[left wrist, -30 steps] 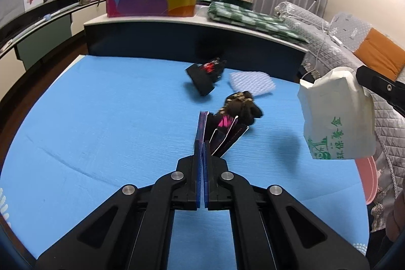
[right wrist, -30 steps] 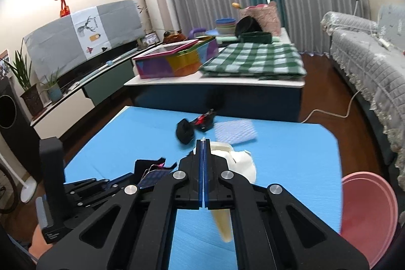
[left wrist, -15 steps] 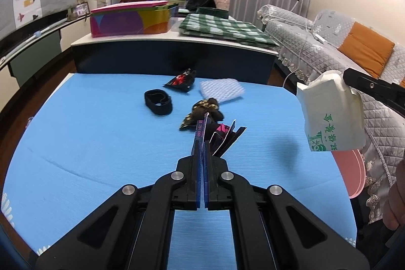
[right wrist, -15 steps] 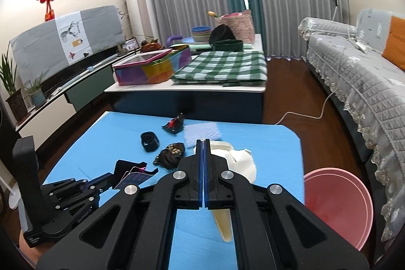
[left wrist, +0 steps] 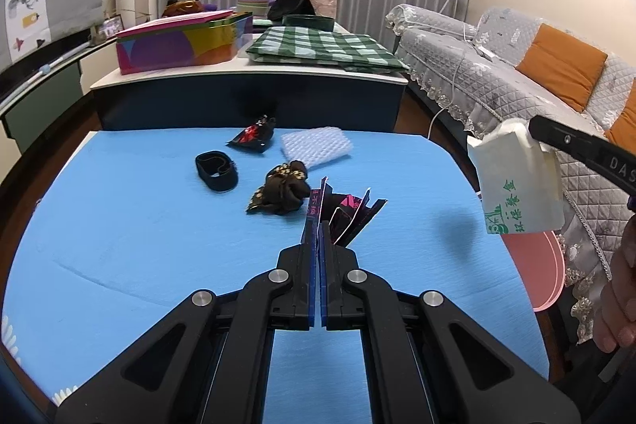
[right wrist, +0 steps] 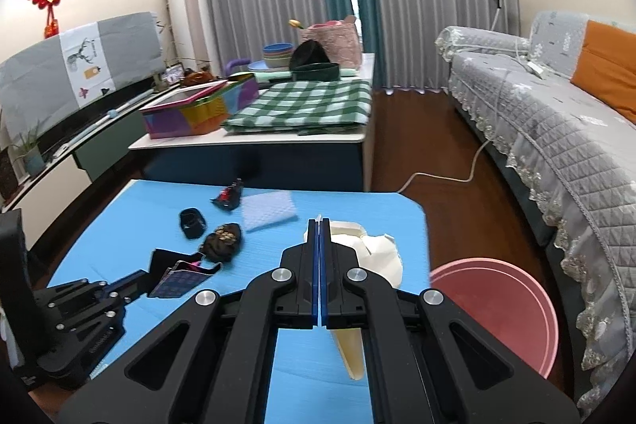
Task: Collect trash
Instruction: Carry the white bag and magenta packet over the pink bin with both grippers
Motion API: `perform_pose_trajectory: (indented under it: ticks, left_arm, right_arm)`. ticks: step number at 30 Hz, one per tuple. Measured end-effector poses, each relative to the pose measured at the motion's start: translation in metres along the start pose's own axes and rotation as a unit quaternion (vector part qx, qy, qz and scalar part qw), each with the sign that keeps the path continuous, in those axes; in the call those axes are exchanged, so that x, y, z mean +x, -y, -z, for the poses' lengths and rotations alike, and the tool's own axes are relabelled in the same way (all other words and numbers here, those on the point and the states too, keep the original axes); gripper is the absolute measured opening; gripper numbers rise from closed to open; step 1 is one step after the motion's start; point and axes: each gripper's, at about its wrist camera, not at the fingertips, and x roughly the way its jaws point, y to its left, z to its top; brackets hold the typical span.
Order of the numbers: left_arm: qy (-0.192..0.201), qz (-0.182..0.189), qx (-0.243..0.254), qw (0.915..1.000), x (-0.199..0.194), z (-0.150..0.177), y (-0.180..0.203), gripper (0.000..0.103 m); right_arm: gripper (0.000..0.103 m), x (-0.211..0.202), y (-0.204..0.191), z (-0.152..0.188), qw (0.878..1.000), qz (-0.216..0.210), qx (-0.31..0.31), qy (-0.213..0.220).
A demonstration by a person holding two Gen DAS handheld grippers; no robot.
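My left gripper is shut on a black and pink wrapper and holds it above the blue table. It also shows in the right wrist view. My right gripper is shut on a white paper bag with green print, which hangs at the right in the left wrist view. On the table lie a dark crumpled wrapper, a black band, a red and black wrapper and a white bubble-wrap piece.
A pink bin stands on the floor off the table's right edge. Behind the table is a low counter with a colourful box and a green checked cloth. A grey sofa runs along the right.
Both grippers have risen and pulled back from the table, each still holding its item. The left one has lifted the wrapper off the dark crumpled piece.
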Motion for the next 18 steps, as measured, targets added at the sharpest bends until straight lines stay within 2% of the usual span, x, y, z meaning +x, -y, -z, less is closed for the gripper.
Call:
perform_pose_trajectory:
  ticks: [10,18]
  left_arm:
    - [0.004,0.031,0.018,0.9993,0.007,-0.01,0.035,0.001]
    - [0.009,0.058,0.037,0.9976,0.015,-0.025,0.072,0.001]
  right_arm:
    - [0.0,-0.003,0.041,0.001,0.999,0.038,0.026,-0.001]
    - [0.0,-0.014,0.087,-0.006,0.995,0.086,0.058,0.008]
